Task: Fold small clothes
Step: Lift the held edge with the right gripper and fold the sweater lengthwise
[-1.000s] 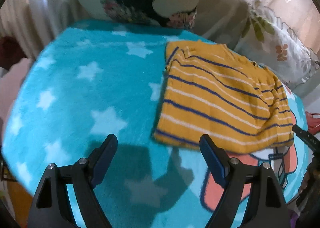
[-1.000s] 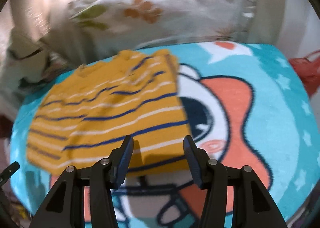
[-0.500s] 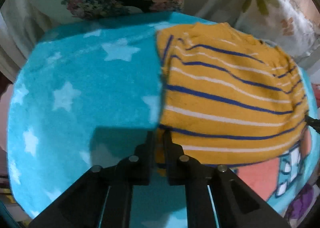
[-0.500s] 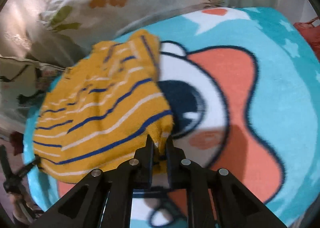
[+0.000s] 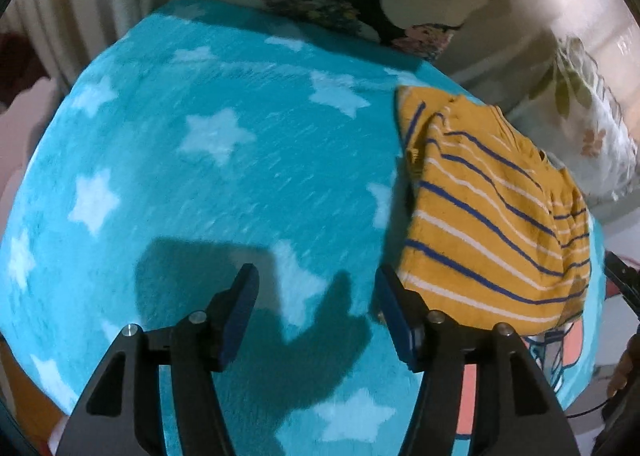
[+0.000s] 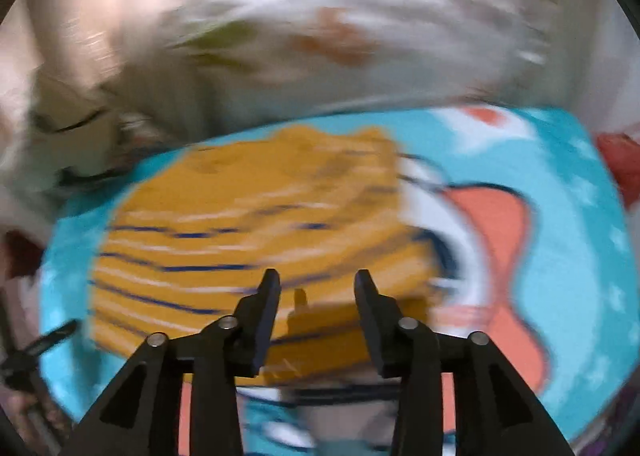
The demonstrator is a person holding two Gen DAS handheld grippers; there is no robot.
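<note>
1. Tilting steeply down toward the blanket [image 5: 248,175], your left gripper [image 5: 316,308] hovers over bare turquoise just beside the near left corner of the striped shirt [image 5: 492,223].
2. Its jaws are opening; nothing sits between them, and neither pad touches the shirt.
3. Your right gripper [image 6: 317,310] also angles down, hovering over the shirt's near edge [image 6: 256,240]; this view is blurred.
4. Its jaws are opening too, with no cloth pinched.
5. The shirt lies folded on the blanket, near the floral pillow [image 5: 592,135].
</note>
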